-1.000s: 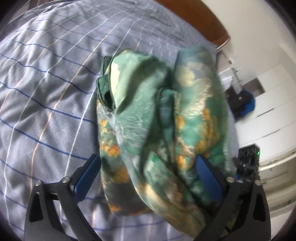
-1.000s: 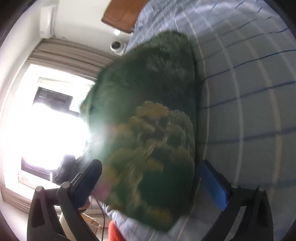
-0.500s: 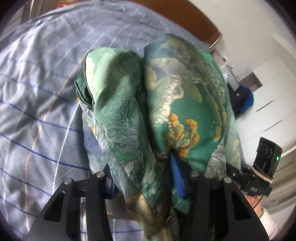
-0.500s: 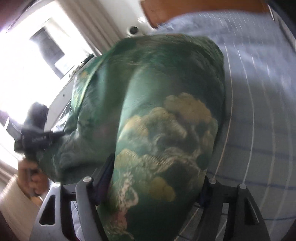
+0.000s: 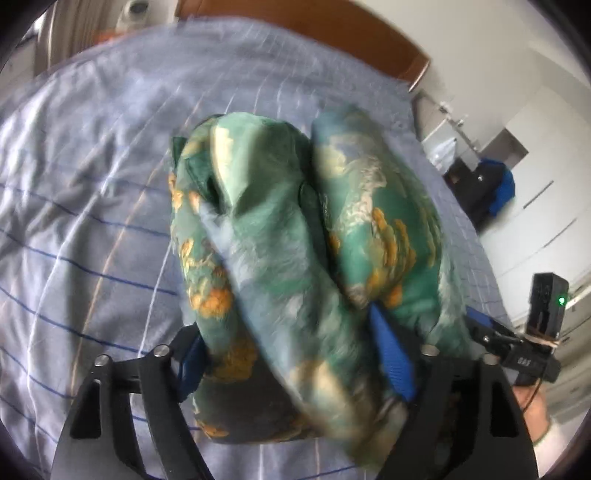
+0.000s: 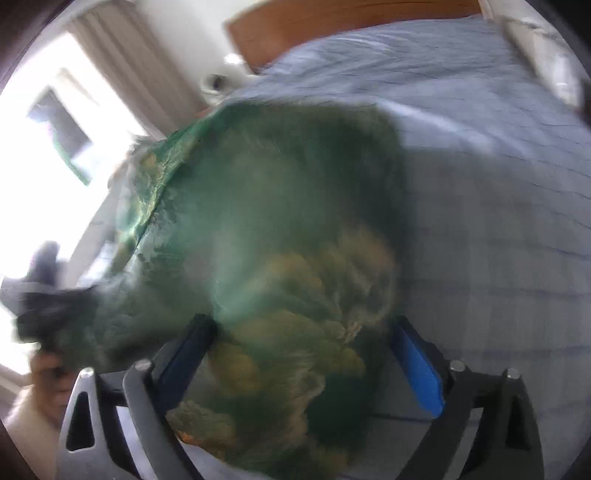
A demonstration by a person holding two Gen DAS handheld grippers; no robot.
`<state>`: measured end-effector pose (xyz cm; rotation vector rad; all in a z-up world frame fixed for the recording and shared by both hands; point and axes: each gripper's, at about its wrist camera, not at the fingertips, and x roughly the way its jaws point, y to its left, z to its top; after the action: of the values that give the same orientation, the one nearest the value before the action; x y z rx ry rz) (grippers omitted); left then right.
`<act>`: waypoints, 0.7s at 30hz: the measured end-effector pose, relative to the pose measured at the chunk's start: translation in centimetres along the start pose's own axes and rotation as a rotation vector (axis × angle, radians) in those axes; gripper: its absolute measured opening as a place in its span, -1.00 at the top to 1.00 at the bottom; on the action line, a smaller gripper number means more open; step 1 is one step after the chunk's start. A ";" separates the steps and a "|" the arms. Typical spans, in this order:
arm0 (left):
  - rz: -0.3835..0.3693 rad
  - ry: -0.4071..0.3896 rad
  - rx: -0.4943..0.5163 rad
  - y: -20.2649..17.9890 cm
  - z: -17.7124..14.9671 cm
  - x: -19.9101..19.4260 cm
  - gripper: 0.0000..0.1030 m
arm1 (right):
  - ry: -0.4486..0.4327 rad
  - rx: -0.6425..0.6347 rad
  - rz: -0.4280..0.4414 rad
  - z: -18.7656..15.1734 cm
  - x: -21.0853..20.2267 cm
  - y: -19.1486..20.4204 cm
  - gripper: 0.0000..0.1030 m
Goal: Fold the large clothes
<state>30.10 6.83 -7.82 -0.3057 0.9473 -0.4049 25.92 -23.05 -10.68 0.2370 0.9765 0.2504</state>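
Both grippers have spread their jaws apart since 0.5 s ago. Left gripper (image 5: 295, 354) and right gripper (image 6: 310, 365) straddle the bunched green patterned garment (image 5: 295, 236) on the striped bedsheet (image 5: 92, 184).

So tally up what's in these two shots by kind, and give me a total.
Garments: 1, the green printed garment bunched on the bed
Beds: 1, bed with striped blue sheet
Headboards: 1, wooden headboard
Grippers: 2, left gripper and right gripper
Total: 5
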 end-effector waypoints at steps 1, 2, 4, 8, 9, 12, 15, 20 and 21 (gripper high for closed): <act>0.029 -0.039 0.027 -0.7 -0.4 -1.0 -0.63 | -0.029 -0.023 -0.022 -0.8 -1.1 -0.4 -1.00; 0.067 -0.074 0.061 -1.5 -1.0 -2.5 -0.63 | -0.055 -0.038 -0.030 -1.4 -2.3 -0.7 -1.00; 0.134 -0.111 0.109 -2.6 -1.6 -4.6 -0.80 | -0.102 -0.076 -0.060 -2.8 -5.0 -0.8 -1.00; 0.391 -0.315 0.280 -6.7 -3.4 -10.7 -0.98 | -0.201 -0.150 -0.141 -5.1 -10.7 0.0 -1.00; 0.421 -0.347 0.295 -7.4 -3.7 -11.7 -0.99 | -0.232 -0.155 -0.153 -5.6 -12.1 0.5 -1.00; 0.505 -0.447 0.334 -10.1 -5.7 -15.1 -0.99 | -0.321 -0.150 -0.164 -6.2 -15.6 2.4 -1.00; 0.576 -0.507 0.361 -11.8 -7.8 -17.1 -1.00 | -0.417 -0.162 -0.170 -7.6 -18.4 4.7 -1.00; 0.515 -0.521 0.324 -13.6 -10.1 -18.7 -1.00 | -0.524 -0.148 -0.206 -10.0 -22.2 7.3 -1.00; 0.484 -0.509 0.309 -13.4 -10.6 -18.8 -1.00 | -0.527 -0.139 -0.210 -10.3 -22.5 7.5 -1.00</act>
<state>8.87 2.90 5.58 0.1069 0.4239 -0.0155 4.45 -22.13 3.76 0.0641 0.4532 0.0545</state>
